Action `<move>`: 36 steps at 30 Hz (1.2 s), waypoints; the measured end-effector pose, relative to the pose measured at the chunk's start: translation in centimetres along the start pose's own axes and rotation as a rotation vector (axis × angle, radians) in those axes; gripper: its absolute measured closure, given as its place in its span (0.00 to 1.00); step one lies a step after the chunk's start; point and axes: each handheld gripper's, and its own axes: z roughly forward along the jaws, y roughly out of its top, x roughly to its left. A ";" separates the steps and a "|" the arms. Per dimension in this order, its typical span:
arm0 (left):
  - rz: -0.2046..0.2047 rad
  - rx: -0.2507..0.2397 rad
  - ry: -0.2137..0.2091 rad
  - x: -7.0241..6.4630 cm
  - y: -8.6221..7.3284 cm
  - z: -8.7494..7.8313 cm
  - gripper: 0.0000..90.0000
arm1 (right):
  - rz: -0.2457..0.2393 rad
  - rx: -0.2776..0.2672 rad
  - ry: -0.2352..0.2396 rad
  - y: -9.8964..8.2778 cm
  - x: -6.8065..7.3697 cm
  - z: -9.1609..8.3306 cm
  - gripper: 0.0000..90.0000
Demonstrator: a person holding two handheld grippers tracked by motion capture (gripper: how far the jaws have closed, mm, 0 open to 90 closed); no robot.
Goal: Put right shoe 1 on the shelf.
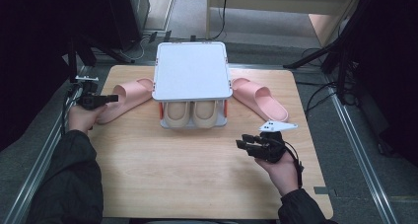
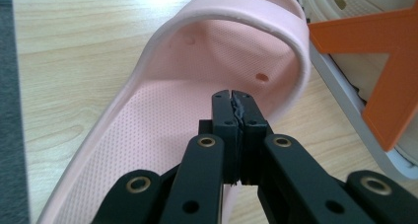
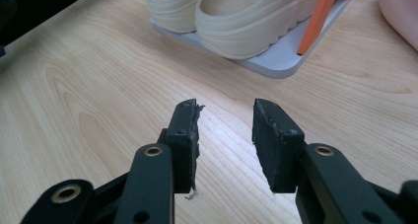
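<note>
Left gripper fingers together over pink slipper footbed.

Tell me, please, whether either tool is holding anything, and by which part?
Nothing is held. The left tool is shut with nothing between its jaws, above the pink slipper. The right tool is open over the table.

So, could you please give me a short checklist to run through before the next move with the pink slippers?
1. Left gripper shut, over the left pink slipper: ok; nothing gripped.
2. Right gripper open over bare table: ok.
3. Right pink slipper lying free beside the rack: ok.
4. Rack's lower shelf free: not ok, beige clogs there.
5. Rack top free: ok.
</note>
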 end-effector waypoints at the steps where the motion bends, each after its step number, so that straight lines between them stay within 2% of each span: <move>1: 0.008 0.011 0.005 0.0 -0.1 0.3 0.99 | -0.002 0.003 0.000 0.0 0.0 0.1 0.70; 5: 0.033 0.061 0.012 -0.2 -0.3 1.4 0.99 | -0.008 0.010 -0.003 -0.1 0.0 0.2 0.70; 15: 0.019 0.061 0.004 -0.6 -0.4 1.5 0.99 | -0.010 0.013 -0.008 0.0 0.1 0.2 0.70; 22: 0.011 0.072 -0.008 -2.0 -0.9 1.5 0.99 | 0.001 0.004 -0.009 0.0 -0.1 -0.1 0.70; 27: 0.024 0.098 -0.026 -3.1 -1.0 1.6 0.99 | -0.010 0.003 -0.006 0.1 0.0 0.0 0.70; 32: 0.021 0.094 -0.041 -4.1 -1.3 2.0 0.99 | -0.006 0.001 -0.002 0.2 -0.1 0.2 0.70; 36: -0.003 0.095 -0.056 -4.9 -1.4 2.3 0.99 | 0.000 0.004 -0.002 0.3 -0.1 0.3 0.70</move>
